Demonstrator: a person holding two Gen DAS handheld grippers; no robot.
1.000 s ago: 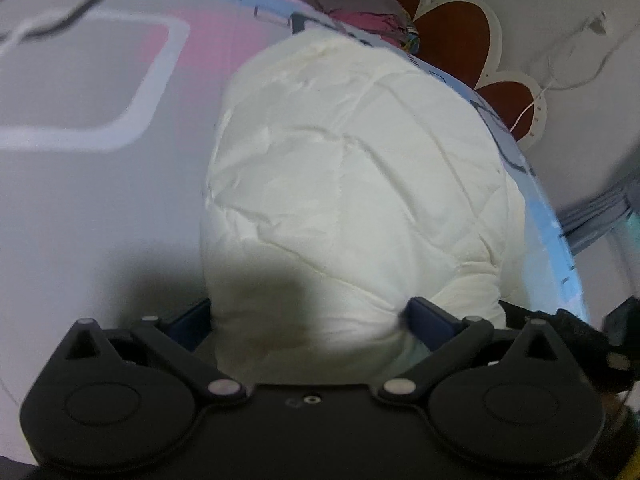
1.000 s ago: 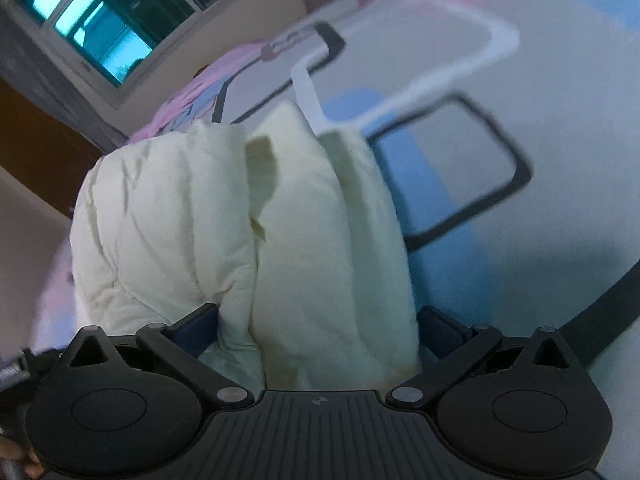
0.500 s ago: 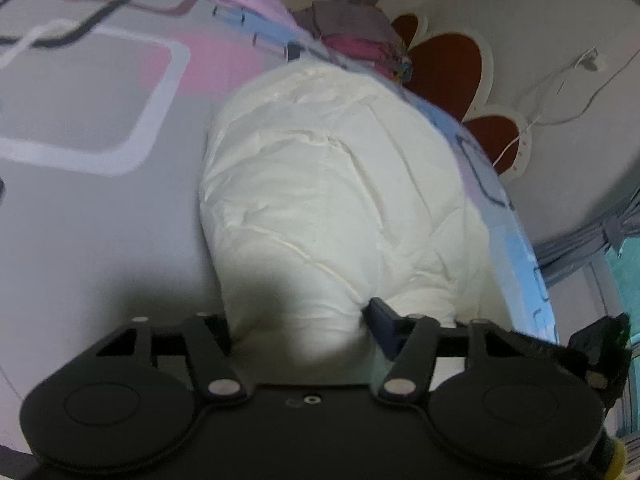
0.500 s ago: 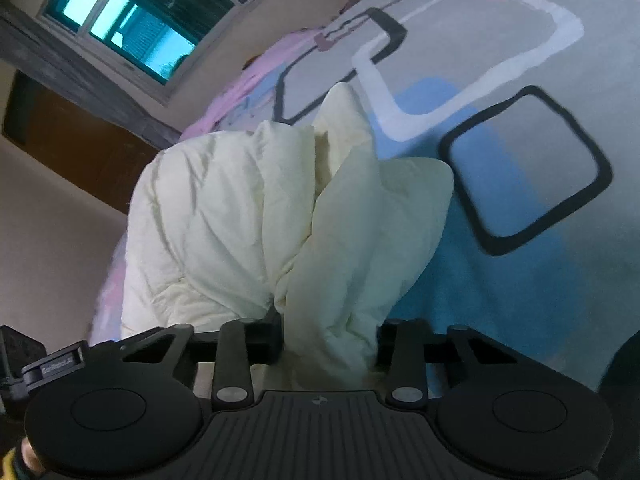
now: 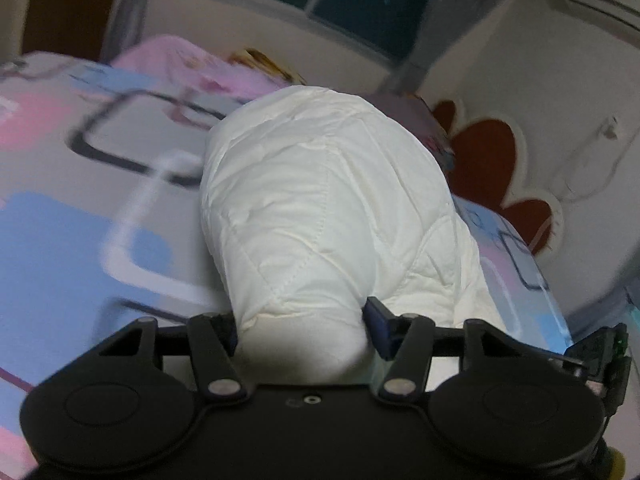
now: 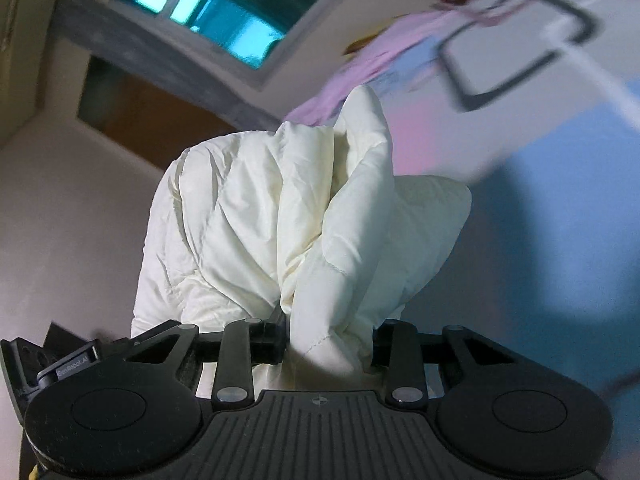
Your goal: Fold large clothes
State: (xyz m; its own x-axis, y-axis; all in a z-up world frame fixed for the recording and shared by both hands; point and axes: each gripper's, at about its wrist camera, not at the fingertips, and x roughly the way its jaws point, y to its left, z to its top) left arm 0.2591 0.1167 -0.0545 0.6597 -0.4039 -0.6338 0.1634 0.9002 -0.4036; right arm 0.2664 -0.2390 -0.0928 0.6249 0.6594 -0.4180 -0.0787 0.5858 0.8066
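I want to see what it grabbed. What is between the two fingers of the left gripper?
A bunched fold of the white padded garment fills the left gripper, pinched by both fingers; the left wrist view shows it.

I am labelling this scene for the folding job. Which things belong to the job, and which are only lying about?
Belong to the job:
- white quilted garment
- left gripper, shut on it
- right gripper, shut on it

Only lying about:
- patterned bed sheet
- pink bedding
- window

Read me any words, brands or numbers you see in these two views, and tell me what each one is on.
Small white lettering on the black part at the lower left of the right wrist view: too small and blurred to read for certain.
White quilted garment: no label or print in view.
Patterned bed cover: shapes only, no words.
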